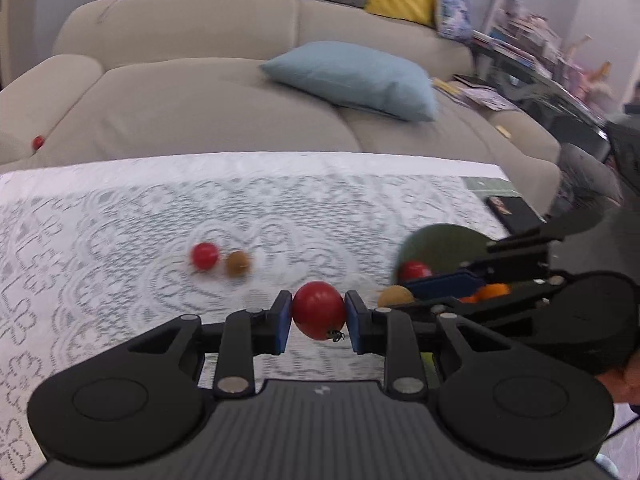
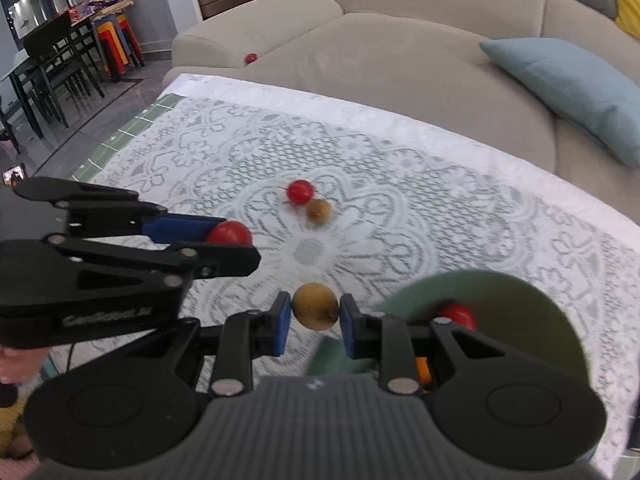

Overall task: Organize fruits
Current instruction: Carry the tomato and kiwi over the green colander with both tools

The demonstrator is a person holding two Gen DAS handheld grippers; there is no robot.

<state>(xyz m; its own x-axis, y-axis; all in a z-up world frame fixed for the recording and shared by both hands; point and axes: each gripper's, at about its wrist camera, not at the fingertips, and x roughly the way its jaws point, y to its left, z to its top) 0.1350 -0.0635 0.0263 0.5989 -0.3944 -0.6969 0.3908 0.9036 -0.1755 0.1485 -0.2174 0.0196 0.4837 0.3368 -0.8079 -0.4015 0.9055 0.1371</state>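
My left gripper is shut on a red cherry tomato above the lace cloth; it also shows in the right wrist view. My right gripper is shut on a small brown round fruit, also seen in the left wrist view. A dark green plate lies just right of it, holding a red fruit and an orange piece. Another red fruit and brown fruit lie together mid-table.
The table has a white lace cloth. A beige sofa with a blue pillow stands behind it; a stray red fruit sits on the sofa. A dark object lies at the table's right edge.
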